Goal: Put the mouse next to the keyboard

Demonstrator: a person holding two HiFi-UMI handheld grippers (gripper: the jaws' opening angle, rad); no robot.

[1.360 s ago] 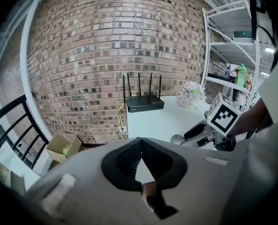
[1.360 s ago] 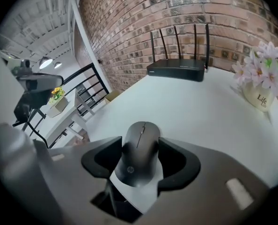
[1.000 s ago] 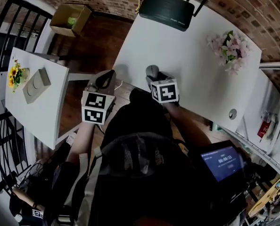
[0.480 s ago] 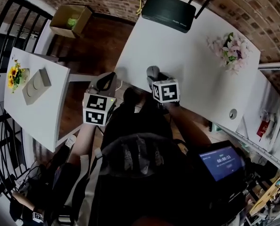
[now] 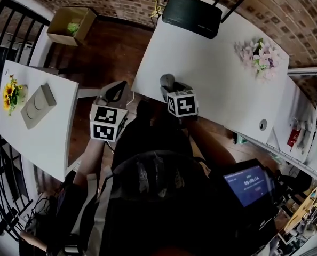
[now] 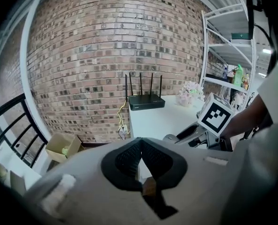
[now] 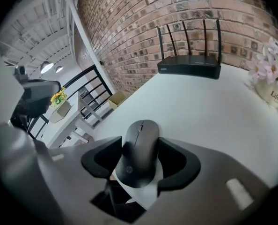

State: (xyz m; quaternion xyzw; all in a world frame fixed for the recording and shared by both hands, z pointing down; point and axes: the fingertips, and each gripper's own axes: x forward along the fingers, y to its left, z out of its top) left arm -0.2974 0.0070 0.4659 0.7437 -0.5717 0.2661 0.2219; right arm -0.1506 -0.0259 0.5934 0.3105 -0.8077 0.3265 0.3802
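While a box (image 5: 56, 36) holds something green (image 5: 73, 26), the right gripper (image 7: 142, 159) clamps the mouse (image 7: 140, 146), left gripper (image 6: 142, 150) jaws together.

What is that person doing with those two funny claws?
A person holds a claw in each hand. The right claw grips a black mouse by its sides, near the front edge of the white table. The left claw is shut on nothing and hangs off the table's left side. A black router and pink flowers sit farther back. No keyboard shows anywhere.
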